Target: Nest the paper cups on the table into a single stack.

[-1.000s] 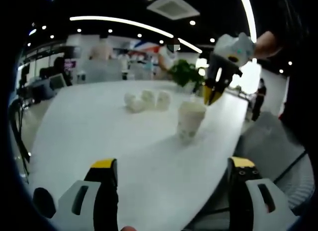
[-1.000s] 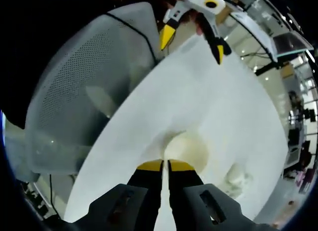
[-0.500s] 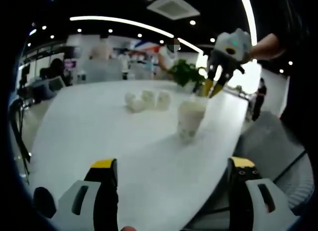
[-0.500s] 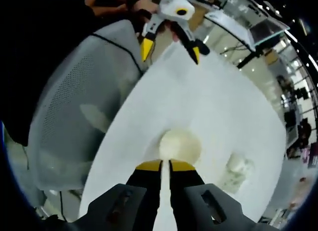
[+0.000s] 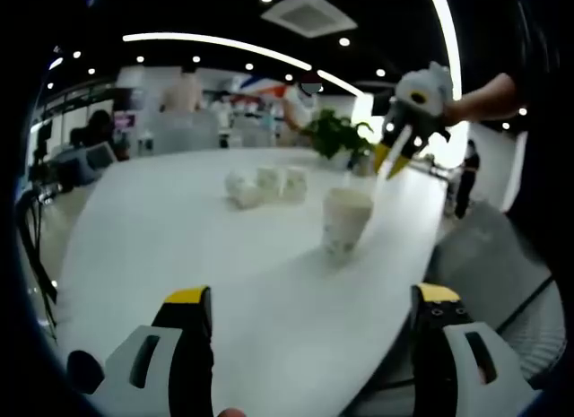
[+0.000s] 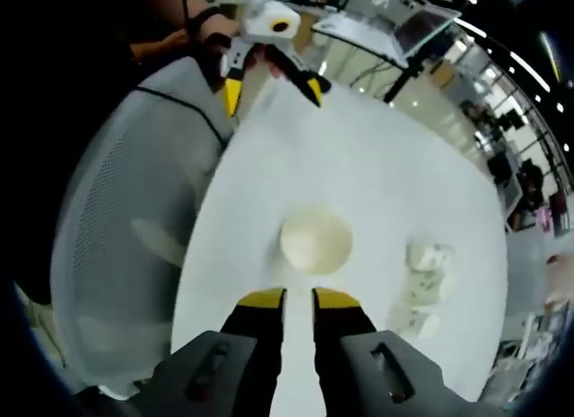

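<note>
A paper cup stack (image 5: 346, 218) stands upright on the white table (image 5: 179, 238), with three more cups (image 5: 265, 183) grouped farther back (one looks tipped over). The right gripper (image 5: 395, 157) hovers above and just past the stack, its jaws slightly apart and empty. The left gripper (image 5: 305, 300) waits near the table edge, jaws spread wide.

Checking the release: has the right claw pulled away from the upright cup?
Yes. In the left gripper view, the right claw has risen off the upright cup, now up and right of its rim.
</note>
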`<state>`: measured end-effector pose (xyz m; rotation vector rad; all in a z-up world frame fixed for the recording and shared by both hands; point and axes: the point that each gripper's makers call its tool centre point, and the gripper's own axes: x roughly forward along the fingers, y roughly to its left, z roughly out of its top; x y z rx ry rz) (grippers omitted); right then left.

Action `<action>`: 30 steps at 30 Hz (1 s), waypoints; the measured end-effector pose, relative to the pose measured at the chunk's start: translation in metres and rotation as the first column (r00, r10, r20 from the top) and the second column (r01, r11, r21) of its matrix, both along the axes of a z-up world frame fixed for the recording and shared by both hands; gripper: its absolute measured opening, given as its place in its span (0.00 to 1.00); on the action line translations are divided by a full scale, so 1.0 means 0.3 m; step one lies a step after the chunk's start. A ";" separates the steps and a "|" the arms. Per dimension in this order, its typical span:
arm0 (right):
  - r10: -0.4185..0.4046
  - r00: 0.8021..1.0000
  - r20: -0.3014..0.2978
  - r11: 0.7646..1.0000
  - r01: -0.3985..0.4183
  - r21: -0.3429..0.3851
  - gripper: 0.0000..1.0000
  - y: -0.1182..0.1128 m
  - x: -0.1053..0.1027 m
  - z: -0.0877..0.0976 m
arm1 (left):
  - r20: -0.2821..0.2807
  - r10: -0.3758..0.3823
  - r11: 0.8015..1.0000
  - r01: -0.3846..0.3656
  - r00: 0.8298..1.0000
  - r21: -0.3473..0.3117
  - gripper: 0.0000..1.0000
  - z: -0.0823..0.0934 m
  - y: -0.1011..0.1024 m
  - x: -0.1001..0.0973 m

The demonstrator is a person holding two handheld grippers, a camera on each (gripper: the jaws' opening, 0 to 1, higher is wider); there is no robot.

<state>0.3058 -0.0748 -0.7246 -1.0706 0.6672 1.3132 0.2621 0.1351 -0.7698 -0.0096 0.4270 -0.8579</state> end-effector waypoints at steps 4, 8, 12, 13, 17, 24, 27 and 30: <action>-0.117 0.993 0.004 0.991 0.117 0.061 0.13 -0.046 0.024 0.011 | -0.004 -0.006 1.000 0.006 1.000 0.003 0.90 -0.002 -0.002 -0.003; -0.239 0.971 -0.025 0.958 0.240 0.154 0.16 -0.071 0.039 0.031 | -0.005 -0.011 1.000 0.011 1.000 0.004 0.90 -0.001 -0.005 -0.003; -0.336 0.941 -0.040 0.915 0.336 0.224 0.23 -0.097 0.071 0.046 | -0.002 -0.021 1.000 0.021 1.000 0.007 0.90 0.005 -0.012 0.001; -0.347 0.937 -0.042 0.909 0.347 0.230 0.26 -0.101 0.074 0.048 | -0.002 -0.022 1.000 0.022 1.000 0.006 0.90 0.007 -0.014 0.002; -0.430 0.897 -0.104 0.841 0.440 0.314 0.27 -0.111 0.089 0.071 | 0.002 -0.031 0.999 0.031 1.000 0.010 0.90 0.015 -0.019 0.009; -0.486 0.867 -0.108 0.802 0.491 0.340 0.31 -0.148 0.078 0.051 | 0.003 -0.033 0.999 0.033 0.999 -0.002 0.90 0.029 -0.014 0.018; -0.519 0.847 -0.112 0.780 0.523 0.344 0.36 -0.171 0.076 0.037 | -0.001 -0.047 0.999 0.047 0.999 0.001 0.90 0.031 -0.017 0.017; -0.538 0.836 -0.113 0.766 0.540 0.350 0.39 -0.193 0.067 0.025 | -0.004 -0.048 0.999 0.049 0.999 0.003 0.90 0.033 -0.017 0.019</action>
